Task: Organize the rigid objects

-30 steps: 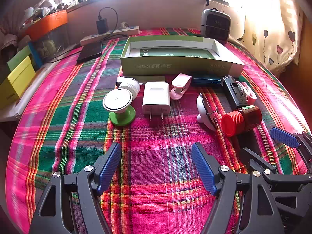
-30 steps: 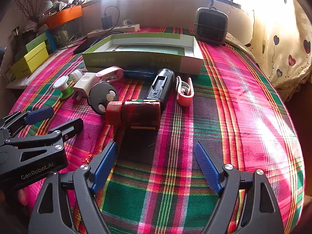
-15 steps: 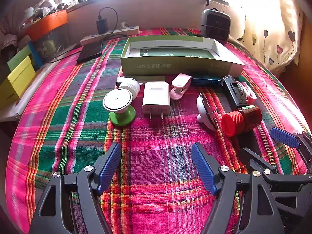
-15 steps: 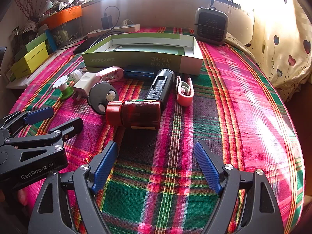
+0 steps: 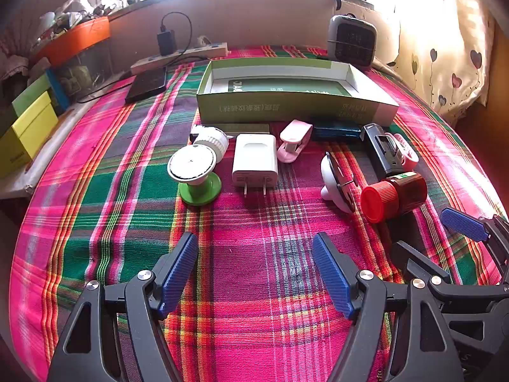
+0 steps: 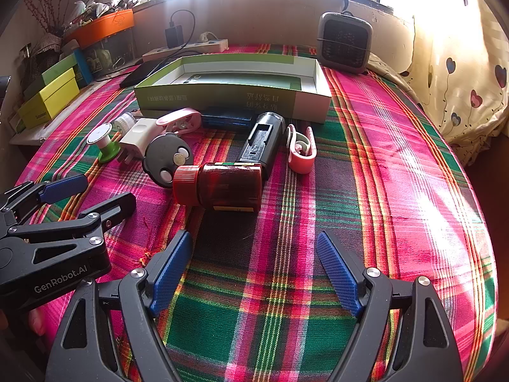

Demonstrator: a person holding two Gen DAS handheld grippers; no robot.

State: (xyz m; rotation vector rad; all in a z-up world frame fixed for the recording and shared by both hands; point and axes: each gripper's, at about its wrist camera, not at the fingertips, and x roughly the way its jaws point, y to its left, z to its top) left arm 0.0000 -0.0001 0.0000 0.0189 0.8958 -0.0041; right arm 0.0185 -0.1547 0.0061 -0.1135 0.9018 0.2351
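Small objects lie in a row on the plaid cloth before an open green box (image 5: 292, 108) (image 6: 235, 98). In the left wrist view: a green-based white stand (image 5: 194, 172), a white charger (image 5: 254, 159), a pink clip (image 5: 294, 140), a white-and-black round device (image 5: 337, 181), a red-capped brown bottle (image 5: 394, 195) and a black case (image 5: 380, 149). The bottle (image 6: 219, 184) lies on its side ahead of my right gripper (image 6: 254, 270), which is open and empty. My left gripper (image 5: 254, 270) is open and empty, short of the charger.
A grey heater (image 5: 351, 41) stands behind the box. A power strip (image 5: 181, 57) and a black phone (image 5: 148, 84) lie at the back left. Yellow and green boxes (image 5: 25, 127) sit on the left ledge. A heart-print pillow (image 6: 461, 79) is at the right.
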